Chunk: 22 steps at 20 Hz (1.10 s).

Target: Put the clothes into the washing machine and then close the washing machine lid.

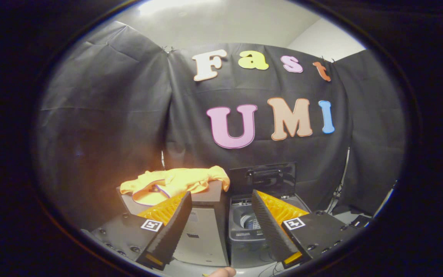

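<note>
- Gripper, fingers spread apart and holding nothing: each finger carries a square black-and-white coded marker; it has no letters or numbers.
- White cabinet beyond the fingers: small dark label on its front, too small to read.

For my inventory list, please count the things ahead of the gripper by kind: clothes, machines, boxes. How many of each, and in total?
Clothes: 1, a yellow garment lying on the box.
Boxes: 1, a pale box beside the machine.
Washing machines: 1, a small washing machine with its lid raised.
Total: 3.
The gripper is open, its fingers holding nothing.
</note>
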Each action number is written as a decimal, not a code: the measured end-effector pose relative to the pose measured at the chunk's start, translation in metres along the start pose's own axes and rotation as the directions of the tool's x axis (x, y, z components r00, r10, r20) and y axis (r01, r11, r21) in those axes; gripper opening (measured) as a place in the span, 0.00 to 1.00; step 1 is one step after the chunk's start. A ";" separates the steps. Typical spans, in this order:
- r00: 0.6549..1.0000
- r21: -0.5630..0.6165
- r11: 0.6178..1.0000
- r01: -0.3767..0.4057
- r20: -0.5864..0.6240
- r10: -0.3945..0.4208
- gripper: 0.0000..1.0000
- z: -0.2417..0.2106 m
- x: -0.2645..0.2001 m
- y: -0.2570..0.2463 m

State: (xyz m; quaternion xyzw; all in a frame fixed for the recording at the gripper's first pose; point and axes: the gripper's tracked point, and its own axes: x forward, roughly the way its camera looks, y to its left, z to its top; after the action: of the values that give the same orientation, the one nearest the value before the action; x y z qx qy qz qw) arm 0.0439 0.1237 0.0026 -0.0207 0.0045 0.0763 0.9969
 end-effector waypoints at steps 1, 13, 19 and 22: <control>1.000 0.001 1.000 -0.010 0.003 0.010 0.98 0.002 0.005 0.006; 0.993 -0.024 0.992 -0.120 0.000 0.120 0.98 0.019 0.103 0.086; 0.989 0.003 0.990 -0.139 -0.049 0.139 0.98 0.014 0.176 0.110; 0.982 0.005 0.988 -0.152 -0.115 0.151 0.98 -0.003 0.213 0.127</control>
State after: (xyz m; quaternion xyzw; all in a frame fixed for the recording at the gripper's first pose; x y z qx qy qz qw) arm 0.2347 0.2816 -0.0086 -0.0267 0.0635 0.1506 0.9862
